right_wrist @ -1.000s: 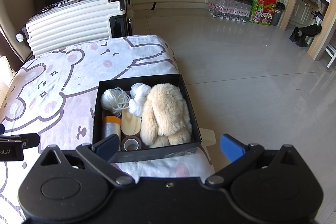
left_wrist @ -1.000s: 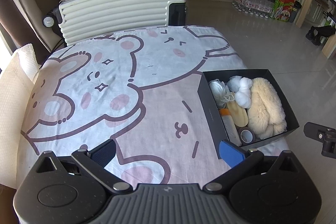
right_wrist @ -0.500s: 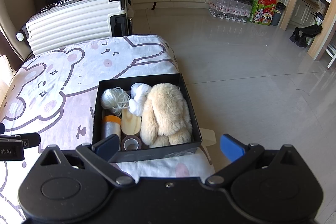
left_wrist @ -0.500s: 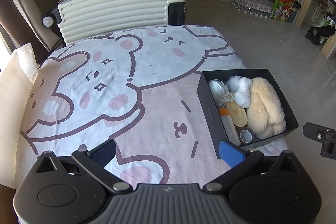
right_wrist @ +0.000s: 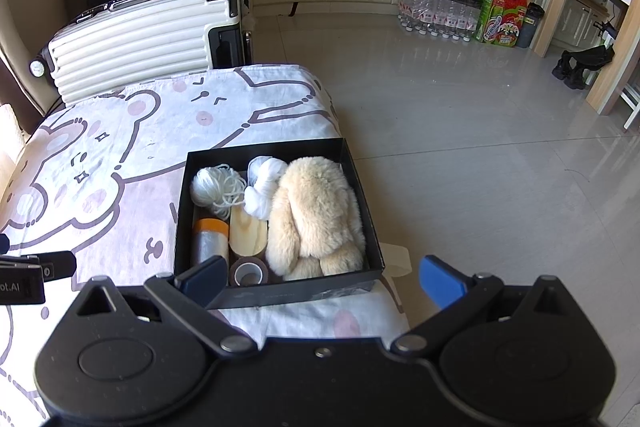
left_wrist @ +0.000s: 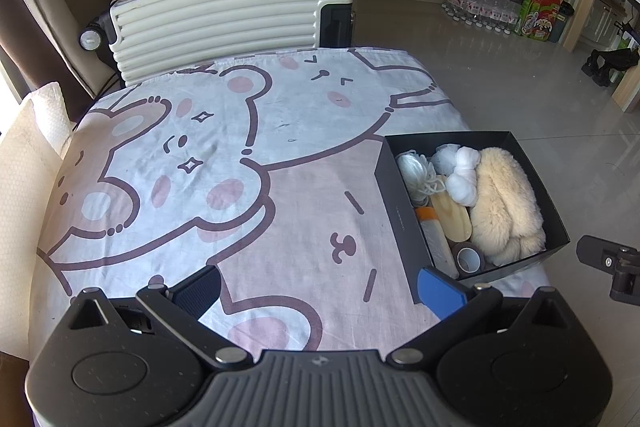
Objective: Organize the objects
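Both idle: left hand-held gripper (left_wrist: 318, 285) and right hand-held gripper (right_wrist: 320, 277) have fingers spread wide, nothing between them, held back at the near edge of the worktop (left_wrist: 248, 187). The black box (right_wrist: 362, 215) sits at its right edge, just ahead of the right one. Packed inside: tape roll (right_wrist: 248, 271), orange-capped bottle (right_wrist: 209, 241), wooden piece (right_wrist: 248, 235), plush toy (right_wrist: 316, 219), yarn (right_wrist: 216, 187). Cloth bare, so sorting looks finished. Suitcase (left_wrist: 224, 23) beyond.

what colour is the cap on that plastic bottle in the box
Orange cap; it shows best in the right wrist view.
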`<state>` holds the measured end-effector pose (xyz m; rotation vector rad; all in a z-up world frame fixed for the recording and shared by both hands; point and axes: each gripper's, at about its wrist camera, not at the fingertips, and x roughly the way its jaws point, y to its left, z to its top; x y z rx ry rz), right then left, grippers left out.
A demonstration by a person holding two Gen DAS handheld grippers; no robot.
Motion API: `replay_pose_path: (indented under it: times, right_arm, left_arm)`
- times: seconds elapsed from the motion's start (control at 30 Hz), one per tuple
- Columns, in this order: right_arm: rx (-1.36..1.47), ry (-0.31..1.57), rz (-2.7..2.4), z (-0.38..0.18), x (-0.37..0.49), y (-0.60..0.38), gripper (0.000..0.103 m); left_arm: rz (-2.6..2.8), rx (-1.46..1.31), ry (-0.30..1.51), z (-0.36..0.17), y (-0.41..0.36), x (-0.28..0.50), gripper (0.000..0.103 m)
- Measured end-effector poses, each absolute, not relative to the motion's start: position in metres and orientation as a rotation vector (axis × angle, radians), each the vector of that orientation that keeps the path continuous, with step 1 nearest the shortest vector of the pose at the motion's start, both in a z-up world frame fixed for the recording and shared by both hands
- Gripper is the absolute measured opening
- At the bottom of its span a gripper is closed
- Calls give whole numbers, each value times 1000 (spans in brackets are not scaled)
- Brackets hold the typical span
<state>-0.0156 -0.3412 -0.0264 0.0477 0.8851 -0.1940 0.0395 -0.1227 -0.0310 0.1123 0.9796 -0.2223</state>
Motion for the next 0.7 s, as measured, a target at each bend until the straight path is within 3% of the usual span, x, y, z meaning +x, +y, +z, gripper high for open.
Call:
replay_pose_path:
  times: [0.7]
  right_arm:
    - [49, 887, -189, -29, -15, -343, 103]
  left_arm:
    - [-218, 127, 968, -30, -126, 39, 103]
